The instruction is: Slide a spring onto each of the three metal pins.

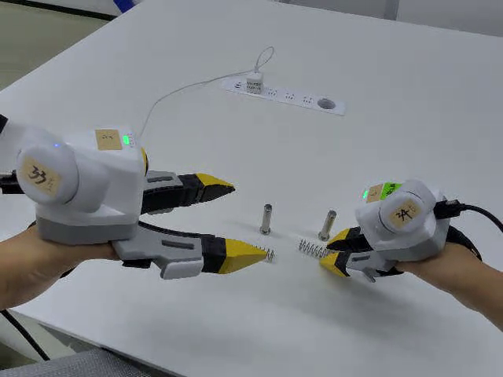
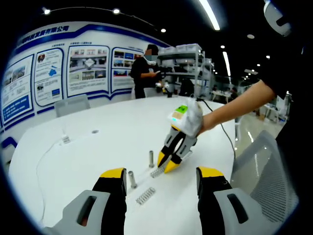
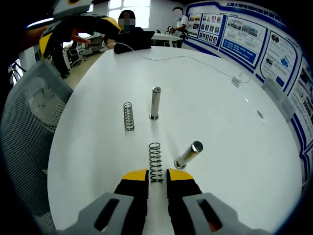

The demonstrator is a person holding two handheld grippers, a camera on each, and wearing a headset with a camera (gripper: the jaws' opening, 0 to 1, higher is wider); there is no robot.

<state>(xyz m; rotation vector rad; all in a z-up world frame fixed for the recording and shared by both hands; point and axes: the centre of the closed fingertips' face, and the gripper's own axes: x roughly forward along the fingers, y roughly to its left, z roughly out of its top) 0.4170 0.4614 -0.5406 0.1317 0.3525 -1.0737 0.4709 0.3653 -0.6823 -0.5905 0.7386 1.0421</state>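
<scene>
Right gripper (image 3: 156, 175) at a spring (image 3: 155, 161), left gripper (image 1: 251, 220) open by a second spring (image 3: 128, 116).
On the table (image 1: 377, 157), the right gripper's jaws sit narrowly apart around the spring's near end; whether they pinch it I cannot tell. In the right gripper view a pin (image 3: 188, 154) stands at 2 o'clock of that spring, a second pin (image 3: 155, 103) at 12, the second spring at 11. The left gripper's jaws are wide apart, one tip just beside the second spring.

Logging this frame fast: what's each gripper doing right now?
Left gripper: open, empty.
Right gripper: nearly shut around one end of a spring; whether it grips cannot be told.
</scene>
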